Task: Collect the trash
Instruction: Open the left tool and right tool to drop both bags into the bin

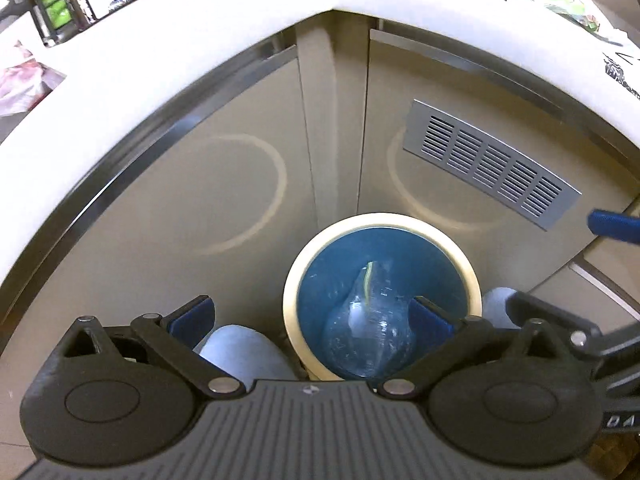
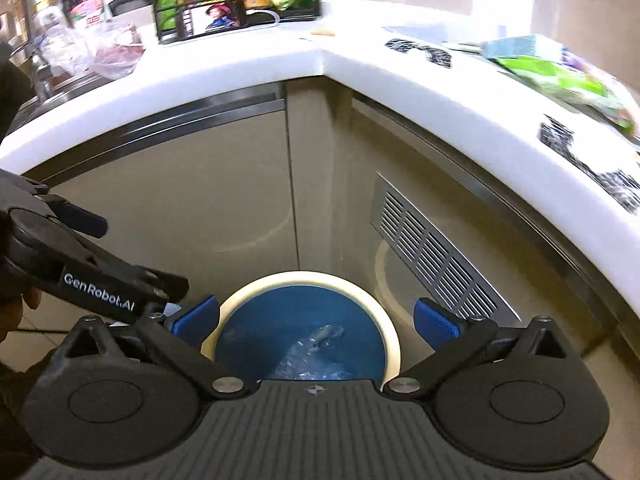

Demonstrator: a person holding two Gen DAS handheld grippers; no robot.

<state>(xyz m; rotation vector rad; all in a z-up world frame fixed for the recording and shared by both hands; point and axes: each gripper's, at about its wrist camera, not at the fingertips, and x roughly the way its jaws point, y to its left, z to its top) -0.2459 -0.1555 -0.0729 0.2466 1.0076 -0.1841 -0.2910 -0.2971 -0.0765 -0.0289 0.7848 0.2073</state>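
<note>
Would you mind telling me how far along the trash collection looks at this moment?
Done: a crumpled clear plastic bottle already lies inside the blue bin in the cabinet corner. In hand: nothing; the left gripper and right gripper both hover open and empty above the bin. Left: green packaging and patterned wrappers sit on the white countertop, apparently waiting for collection.

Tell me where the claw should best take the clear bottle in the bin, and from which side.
Probably at the neck, coming straight down from above. The bottle lies inside the bin with its narrow end up toward the opening, and the bin wall blocks any approach from the side. The crushed body looks too wide and slippery for the claw.
</note>
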